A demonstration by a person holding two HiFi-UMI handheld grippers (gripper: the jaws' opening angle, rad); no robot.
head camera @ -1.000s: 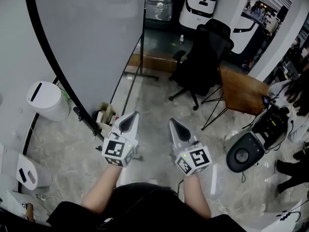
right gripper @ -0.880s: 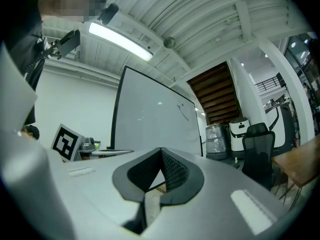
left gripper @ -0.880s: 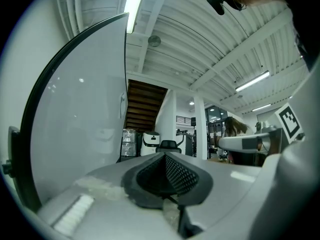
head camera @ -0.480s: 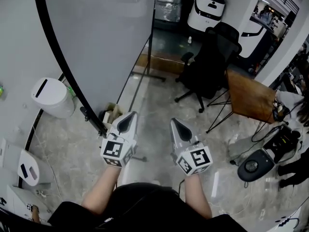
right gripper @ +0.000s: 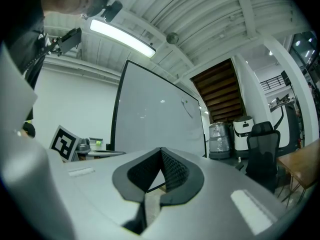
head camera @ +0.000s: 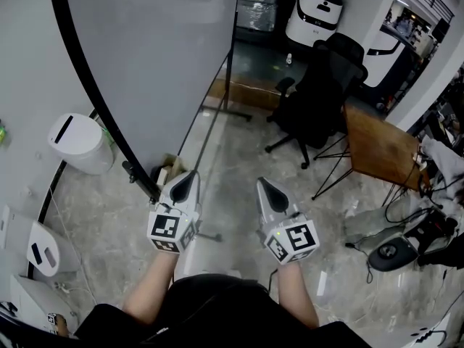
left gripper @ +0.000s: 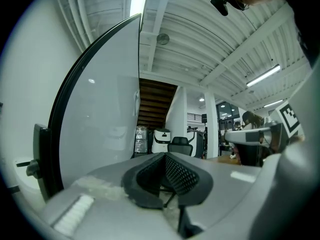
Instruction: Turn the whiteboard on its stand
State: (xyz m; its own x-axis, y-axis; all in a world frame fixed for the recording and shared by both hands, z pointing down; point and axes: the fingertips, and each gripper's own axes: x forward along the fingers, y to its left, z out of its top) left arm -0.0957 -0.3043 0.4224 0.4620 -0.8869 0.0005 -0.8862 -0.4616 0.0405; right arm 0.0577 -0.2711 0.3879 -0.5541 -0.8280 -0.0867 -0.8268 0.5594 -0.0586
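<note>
A large whiteboard (head camera: 156, 56) with a black frame stands on its stand at the upper left of the head view, its lower edge slanting down toward a black knob (head camera: 138, 174). It also fills the left of the left gripper view as the whiteboard (left gripper: 100, 119), and shows in the right gripper view as the whiteboard (right gripper: 160, 119). My left gripper (head camera: 185, 183) is shut and empty, just right of the knob and apart from the board. My right gripper (head camera: 270, 189) is shut and empty beside it, over the floor.
A black office chair (head camera: 322, 85) and a wooden table (head camera: 377, 151) stand at the right. A white bin (head camera: 76, 143) sits at the left by the wall. A white robot (head camera: 319, 13) is at the back. Cables and a round device (head camera: 391, 252) lie on the floor at the right.
The view has shifted a little, so the whiteboard and chair sit further right in the frame. Both grippers stay side by side, shut, in about the same place.
</note>
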